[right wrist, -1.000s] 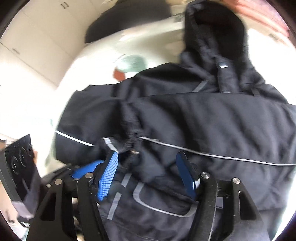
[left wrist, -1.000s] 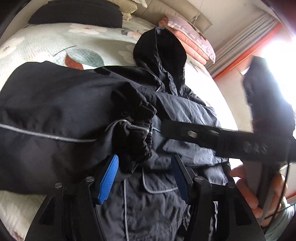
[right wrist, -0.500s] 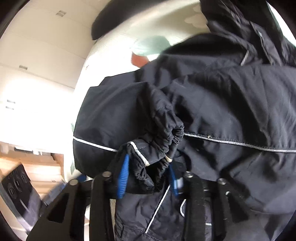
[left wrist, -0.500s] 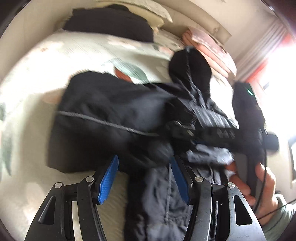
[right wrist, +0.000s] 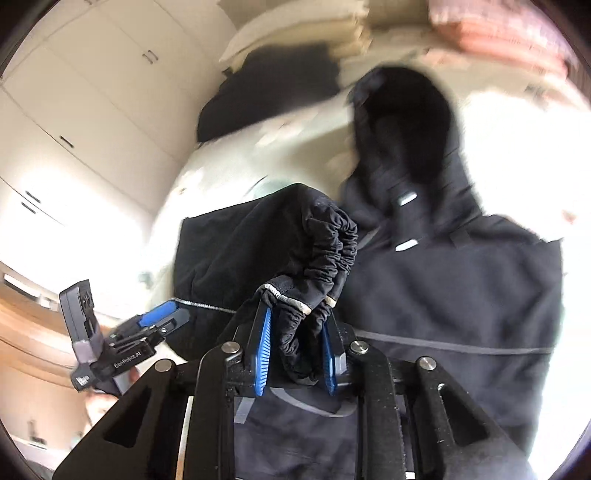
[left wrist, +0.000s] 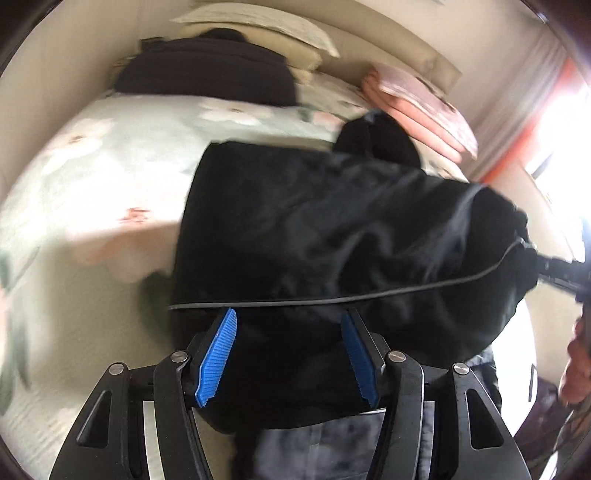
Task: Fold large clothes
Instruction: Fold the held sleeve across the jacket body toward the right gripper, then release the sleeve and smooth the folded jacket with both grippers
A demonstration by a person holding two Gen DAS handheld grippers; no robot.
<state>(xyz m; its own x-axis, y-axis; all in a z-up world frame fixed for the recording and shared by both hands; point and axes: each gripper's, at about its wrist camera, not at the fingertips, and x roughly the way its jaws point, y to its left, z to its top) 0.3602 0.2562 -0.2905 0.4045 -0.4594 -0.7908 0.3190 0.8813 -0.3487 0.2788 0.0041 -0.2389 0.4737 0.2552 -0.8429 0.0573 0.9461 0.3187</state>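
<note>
Black jacket beneath gaping left tool

Only "GenRobot.AI" reads — white lettering on the left gripper — other marks too blurred.

A floral bedspread in pale green, white and pink covers the bed, filling the left wrist view from nine o'clock round to eleven. At twelve o'clock a dark folded blanket lies at the head of the bed with cream pillows behind it, and a stack of pink folded bedding sits at one o'clock, near an orange-edged curtain by the bright window. In the right wrist view, white cupboard doors with small dark handles fill ten o'clock.
</note>
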